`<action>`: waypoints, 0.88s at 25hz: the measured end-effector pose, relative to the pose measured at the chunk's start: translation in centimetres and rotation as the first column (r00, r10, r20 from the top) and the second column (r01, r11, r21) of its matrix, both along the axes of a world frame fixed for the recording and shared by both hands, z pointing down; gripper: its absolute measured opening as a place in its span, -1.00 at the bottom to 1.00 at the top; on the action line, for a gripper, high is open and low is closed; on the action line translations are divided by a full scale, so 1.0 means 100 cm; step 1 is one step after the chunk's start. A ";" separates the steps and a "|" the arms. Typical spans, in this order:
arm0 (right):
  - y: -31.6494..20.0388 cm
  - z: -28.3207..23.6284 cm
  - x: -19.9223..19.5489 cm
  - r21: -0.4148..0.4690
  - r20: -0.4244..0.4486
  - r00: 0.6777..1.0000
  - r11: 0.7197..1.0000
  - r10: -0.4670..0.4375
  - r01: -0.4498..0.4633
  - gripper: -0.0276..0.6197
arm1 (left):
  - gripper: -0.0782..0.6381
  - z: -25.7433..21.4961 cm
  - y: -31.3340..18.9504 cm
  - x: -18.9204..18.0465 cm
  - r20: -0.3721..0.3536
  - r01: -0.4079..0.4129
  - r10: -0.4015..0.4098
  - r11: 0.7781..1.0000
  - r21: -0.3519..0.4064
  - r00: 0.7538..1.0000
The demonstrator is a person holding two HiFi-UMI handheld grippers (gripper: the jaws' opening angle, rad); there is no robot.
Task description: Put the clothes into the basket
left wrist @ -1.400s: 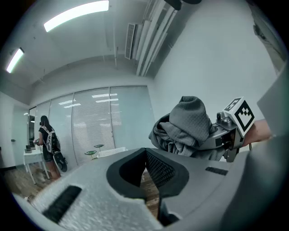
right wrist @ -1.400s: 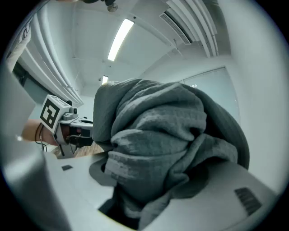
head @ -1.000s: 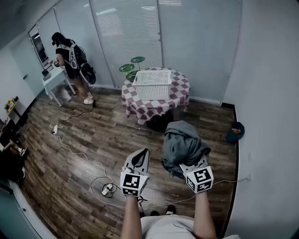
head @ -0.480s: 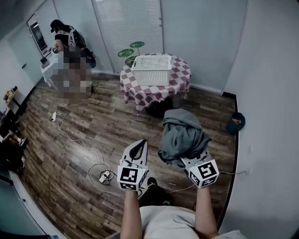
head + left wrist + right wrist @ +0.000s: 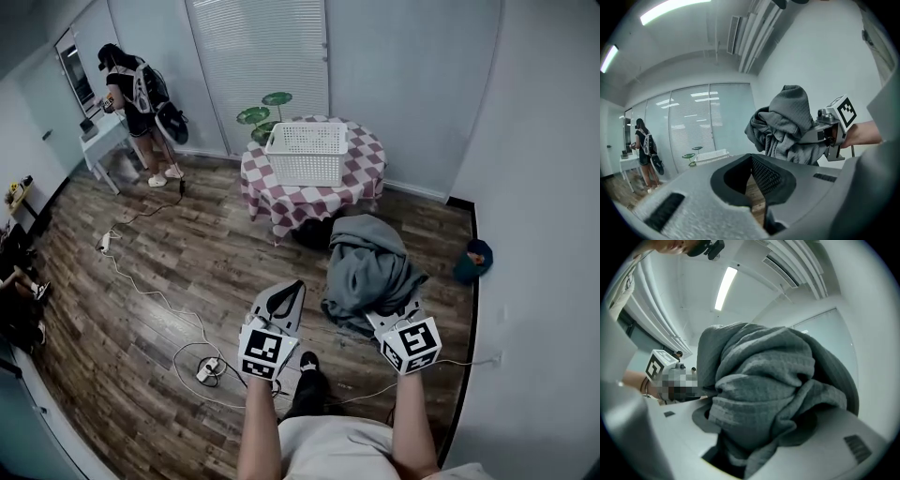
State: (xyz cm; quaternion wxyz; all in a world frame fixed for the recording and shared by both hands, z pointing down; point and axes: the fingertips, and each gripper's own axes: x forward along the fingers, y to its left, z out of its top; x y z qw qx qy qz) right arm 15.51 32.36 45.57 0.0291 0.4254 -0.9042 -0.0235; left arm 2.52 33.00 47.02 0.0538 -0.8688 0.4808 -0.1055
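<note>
White basket [image 5: 307,150]: on the round checked table [image 5: 361,183] by the far blinds, its white lattice bottom showing. Grey garment [image 5: 364,272]: bunched and clamped in the right gripper [image 5: 384,322], held up over the wood floor [image 5: 187,272], well short of the table. Left gripper [image 5: 284,302]: jaw tips together, nothing between them, just beside the garment. Bare planks run from the grippers to the table. A cable with power strip [image 5: 206,368] lies at left, the white wall [image 5: 544,234] is close at right, and a person [image 5: 131,94] stands at a far desk.
</note>
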 end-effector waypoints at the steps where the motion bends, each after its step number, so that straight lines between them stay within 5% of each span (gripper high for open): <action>1: -0.008 -0.004 -0.001 0.007 0.007 1.000 1.000 0.004 -0.004 -0.04 | -0.75 -0.005 -0.009 -0.002 -0.001 0.004 -0.004 1.000 0.013 1.000; 11: -0.098 -0.010 -0.017 0.005 0.007 0.999 0.999 0.035 -0.035 -0.04 | -0.75 -0.031 -0.104 -0.038 -0.057 0.057 -0.053 0.996 0.061 0.997; 22: -0.174 -0.003 -0.036 -0.034 -0.017 0.996 0.996 0.086 -0.087 -0.04 | -0.75 -0.009 -0.189 -0.068 -0.136 0.040 -0.038 0.999 0.017 0.990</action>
